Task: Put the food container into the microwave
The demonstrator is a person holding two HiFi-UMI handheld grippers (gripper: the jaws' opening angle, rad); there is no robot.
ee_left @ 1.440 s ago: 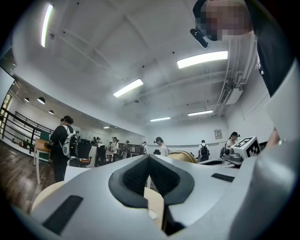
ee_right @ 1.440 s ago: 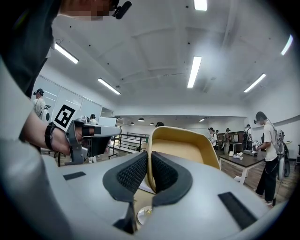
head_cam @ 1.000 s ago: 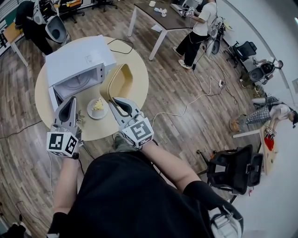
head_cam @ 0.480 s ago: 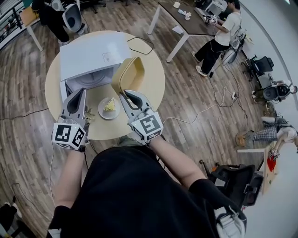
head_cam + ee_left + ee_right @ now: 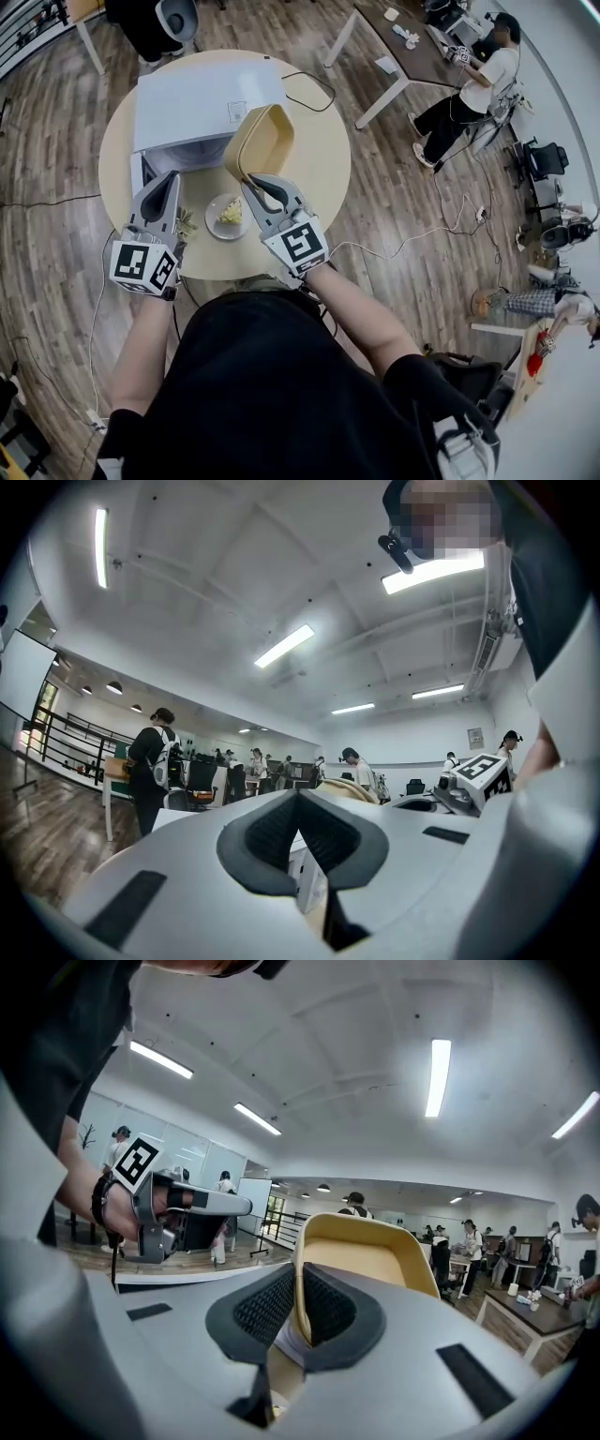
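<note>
The yellow food container is tipped up on edge above the round table, just right of the white microwave. My right gripper is shut on the container's near rim; in the right gripper view the wall of the container stands between the pads of this gripper. My left gripper hovers in front of the microwave's open front, shut with nothing in it. The microwave's dark cavity faces me.
A small plate with food lies on the table between the two grippers. A black cable runs off the table behind the microwave. Several people work at desks further back, with office chairs on the wooden floor.
The head view has shifted, so the table sits higher in the frame. The right gripper still holds the container, now slightly closer to the microwave. The left gripper stays shut.
</note>
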